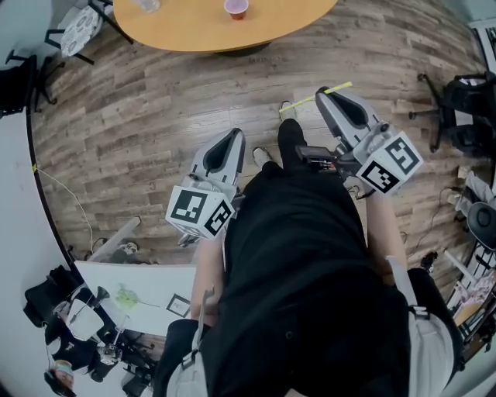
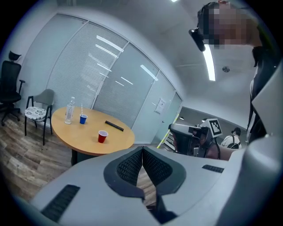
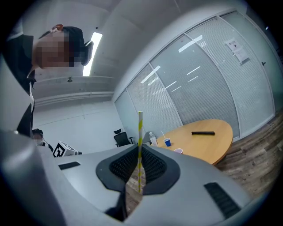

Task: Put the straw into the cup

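A yellow-and-white striped straw [image 3: 140, 132] stands upright between the pads of my right gripper [image 3: 139, 149], which is shut on it. In the head view the straw [image 1: 310, 99] sticks out to the left of the right gripper [image 1: 325, 94], held in front of my body above the wood floor. A red cup [image 2: 102, 136] stands on the round wooden table [image 2: 84, 141], some way ahead; the same cup [image 1: 236, 8] shows at the top of the head view. My left gripper [image 2: 142, 153] is shut with nothing in it, low beside my left leg [image 1: 232, 138].
On the table also stand a blue cup [image 2: 83, 118] with a straw in it, a clear bottle [image 2: 69, 110] and a black remote [image 2: 114, 126]. Chairs [image 2: 37, 110] sit left of the table. An office chair [image 1: 457, 108] is at the right, a white desk [image 1: 147, 291] at the lower left.
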